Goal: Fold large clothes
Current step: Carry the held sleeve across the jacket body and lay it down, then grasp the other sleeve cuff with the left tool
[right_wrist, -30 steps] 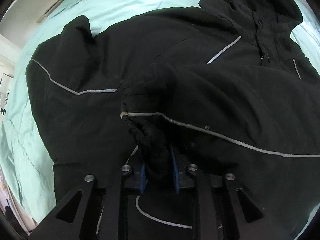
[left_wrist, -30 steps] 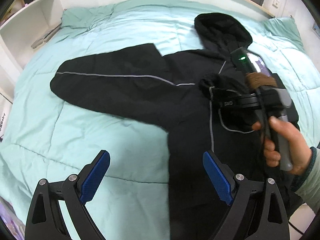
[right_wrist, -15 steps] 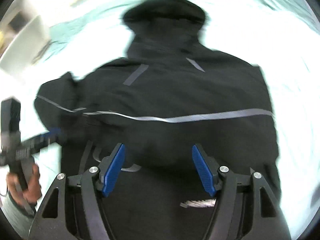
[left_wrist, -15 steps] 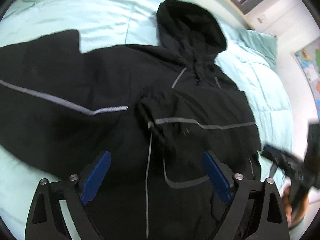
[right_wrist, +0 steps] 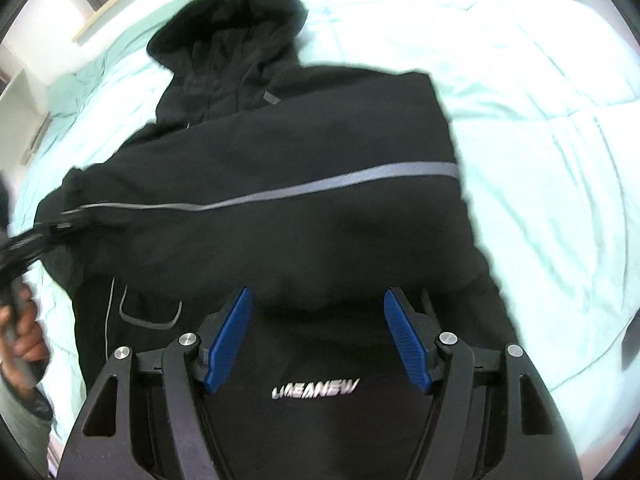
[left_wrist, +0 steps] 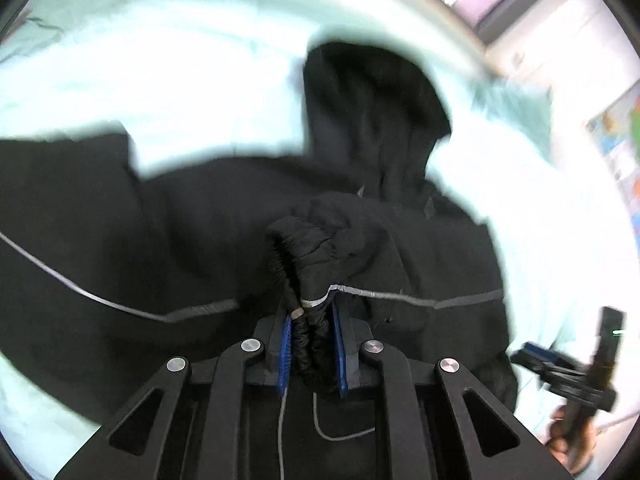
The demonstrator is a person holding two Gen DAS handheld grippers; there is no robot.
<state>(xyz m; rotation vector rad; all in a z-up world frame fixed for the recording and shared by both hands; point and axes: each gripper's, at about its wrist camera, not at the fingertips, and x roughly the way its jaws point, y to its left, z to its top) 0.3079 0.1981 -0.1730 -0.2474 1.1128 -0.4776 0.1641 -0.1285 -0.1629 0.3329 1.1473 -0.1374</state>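
a black hooded padded jacket with thin grey reflective piping is spread on a pale mint-green quilted bed cover, hood pointing away from the cameras and hem nearest them. one sleeve is seen folded across the chest, its grey stripe running crosswise over the body. the gathered elastic cuff of that folded sleeve is pinched between the blue pads of the left gripper, whose jaws are drawn in narrow around the bunched fabric. the right gripper is held with its jaws spread wide and nothing between them, poised just above the lower front panel near the printed silver lettering. the other sleeve is seen stretched out flat to the left gripper's side, its long axis running crosswise to the body. it is judged that this outstretched sleeve is to be folded in next, and that the left gripper, being nearer to it, must first let go of the cuff.
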